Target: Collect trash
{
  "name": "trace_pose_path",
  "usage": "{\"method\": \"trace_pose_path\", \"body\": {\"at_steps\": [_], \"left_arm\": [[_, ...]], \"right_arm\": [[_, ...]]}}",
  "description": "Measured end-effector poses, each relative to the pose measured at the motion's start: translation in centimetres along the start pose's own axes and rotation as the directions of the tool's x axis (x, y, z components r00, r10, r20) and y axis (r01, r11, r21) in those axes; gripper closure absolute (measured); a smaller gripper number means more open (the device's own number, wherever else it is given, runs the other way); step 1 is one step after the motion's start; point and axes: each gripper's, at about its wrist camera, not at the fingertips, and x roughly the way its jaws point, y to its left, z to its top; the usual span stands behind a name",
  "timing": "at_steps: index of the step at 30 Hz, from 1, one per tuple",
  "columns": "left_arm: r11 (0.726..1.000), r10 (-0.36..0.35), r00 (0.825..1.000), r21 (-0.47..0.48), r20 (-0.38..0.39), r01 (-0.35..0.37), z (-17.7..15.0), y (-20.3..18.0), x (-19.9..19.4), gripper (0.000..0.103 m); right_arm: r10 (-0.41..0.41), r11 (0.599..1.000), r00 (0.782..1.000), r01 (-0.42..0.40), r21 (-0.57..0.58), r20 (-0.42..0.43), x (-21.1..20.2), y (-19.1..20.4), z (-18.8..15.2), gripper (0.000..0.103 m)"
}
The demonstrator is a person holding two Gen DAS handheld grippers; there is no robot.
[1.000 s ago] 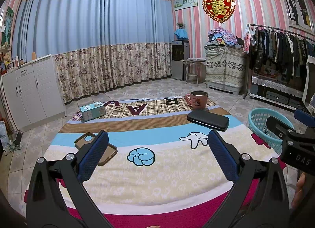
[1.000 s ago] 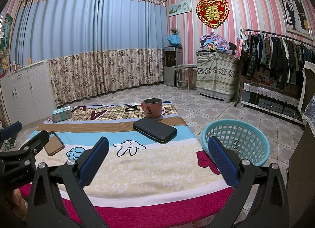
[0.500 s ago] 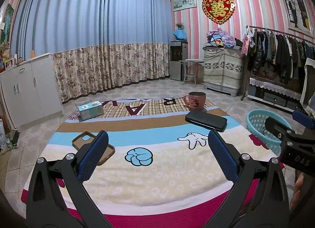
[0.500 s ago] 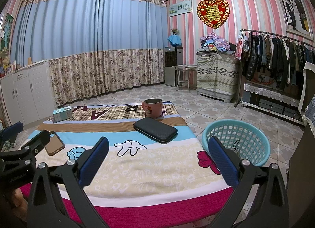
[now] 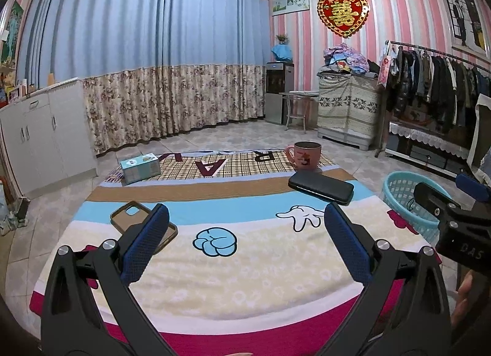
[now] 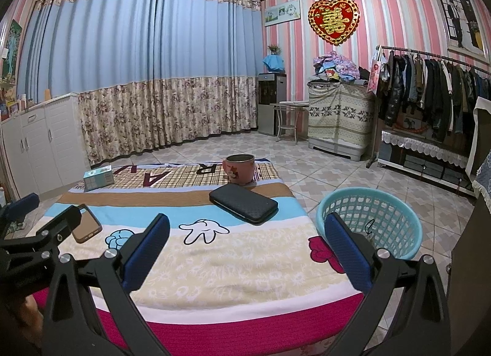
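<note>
A low table under a cartoon-printed cloth [image 6: 214, 267] serves as the landmark, and all positions are given relative to it. On the floor just beside its right edge stands the turquoise basket [image 6: 389, 221], the likely receptacle for trash; its inside appears nearly empty apart from a small dark mark on the mesh, though the view is too coarse to say what that mark is. No crumpled paper, wrapper or other plain litter shows on the cloth, a scene that fits either a table already cleared of trash or one where the trash lies out of view; the step in hand therefore stays unsettled. Whatever is picked, good practice is to bring the fingers down squarely over it, close fully before lifting, and release only once well over the basket's rim. On the cloth rest, largest to smallest, a black case [image 6: 244, 202] right of centre, a teal box [image 5: 140, 168] at the far left corner, a pink mug [image 5: 304, 155] at the far right, and a brown phone case [image 5: 135, 217] at the left edge. The left gripper [image 5: 245, 240] and the right gripper [image 6: 247, 247] hover over the near edge, jaws wide apart, holding nothing.
</note>
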Motion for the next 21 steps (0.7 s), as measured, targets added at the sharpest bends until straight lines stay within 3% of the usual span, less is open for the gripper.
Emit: {"method": "trace_pose_path", "body": {"at_steps": [21], "left_arm": [[1.0,-0.002,1.0,0.001,0.003,0.002,-0.18,0.18,0.16,0.005]], "right_arm": [[0.0,1.0,1.0,0.0,0.0,0.001,0.02,0.03,-0.1,0.004]]}}
